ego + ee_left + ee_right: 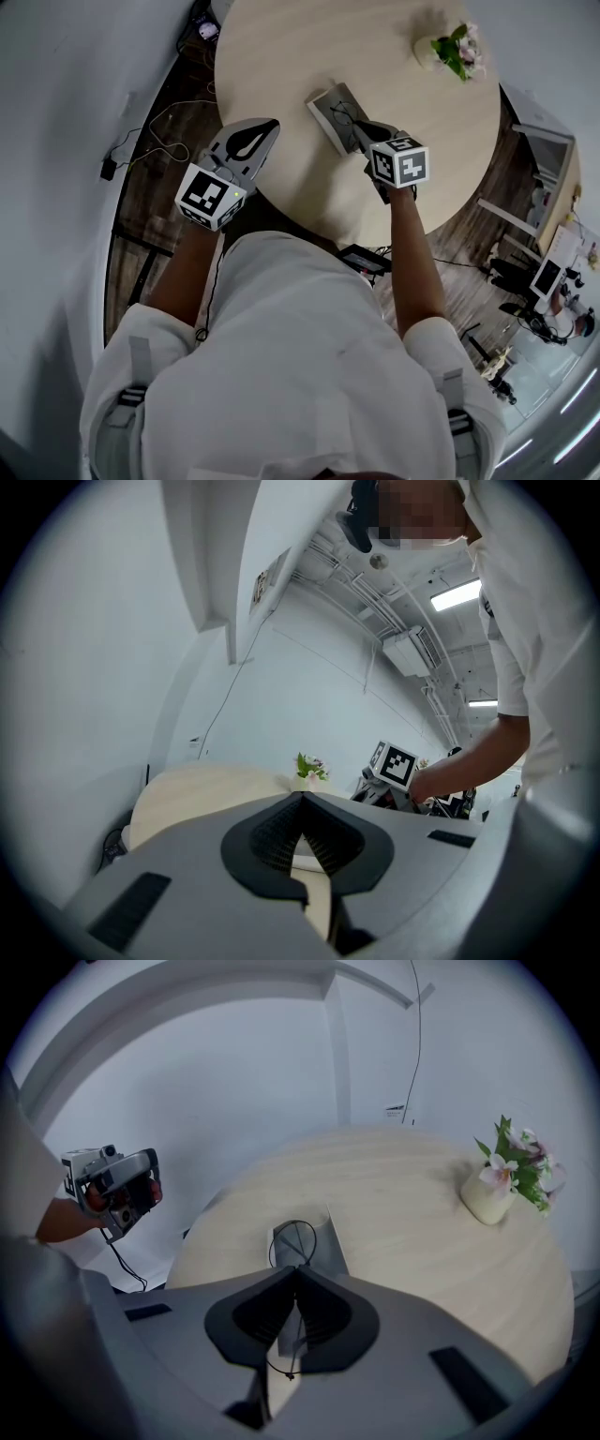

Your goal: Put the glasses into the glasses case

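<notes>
The person is leaning over a round pale table (309, 37), holding the left gripper (261, 129) above its near-left edge with the jaws lying together at the tips. The right gripper (362, 129) is hanging over the table, its tips reaching the thin-wire glasses (343, 114) that are lying on the open grey glasses case (326, 101). A small flower pot (433, 52) is sitting well apart at the far right

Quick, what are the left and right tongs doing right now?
Left tongs: closed, holding nothing.
Right tongs: closed on the glasses.
</notes>
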The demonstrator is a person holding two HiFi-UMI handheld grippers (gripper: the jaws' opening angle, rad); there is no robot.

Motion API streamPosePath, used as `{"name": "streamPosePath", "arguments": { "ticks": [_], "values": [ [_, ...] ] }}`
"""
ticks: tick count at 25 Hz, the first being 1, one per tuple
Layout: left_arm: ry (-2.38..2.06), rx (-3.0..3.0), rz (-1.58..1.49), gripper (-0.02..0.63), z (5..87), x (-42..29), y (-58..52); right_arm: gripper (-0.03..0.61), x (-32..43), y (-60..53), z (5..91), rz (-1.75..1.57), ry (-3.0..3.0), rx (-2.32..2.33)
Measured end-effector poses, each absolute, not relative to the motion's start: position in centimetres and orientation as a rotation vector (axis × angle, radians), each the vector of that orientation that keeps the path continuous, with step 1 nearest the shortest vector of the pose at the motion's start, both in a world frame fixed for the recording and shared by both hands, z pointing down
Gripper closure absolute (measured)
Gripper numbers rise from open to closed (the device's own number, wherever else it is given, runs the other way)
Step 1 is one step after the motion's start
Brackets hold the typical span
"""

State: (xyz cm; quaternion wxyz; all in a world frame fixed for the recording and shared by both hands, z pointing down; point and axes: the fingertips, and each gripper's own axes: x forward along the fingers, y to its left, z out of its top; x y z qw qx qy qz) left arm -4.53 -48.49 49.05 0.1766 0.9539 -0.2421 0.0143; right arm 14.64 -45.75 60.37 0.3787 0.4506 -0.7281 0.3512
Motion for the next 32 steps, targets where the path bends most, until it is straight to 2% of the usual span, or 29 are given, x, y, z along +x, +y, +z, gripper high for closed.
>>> {"name": "streamPosePath", "arguments": {
  "ticks": [32],
  "values": [
    [-0.685,2.650,0.031,0.606,51.1,-5.9,-47.2,0.549,13.0,-46.9,65.7,0.908,-1.739,1.077]
  ]
}}
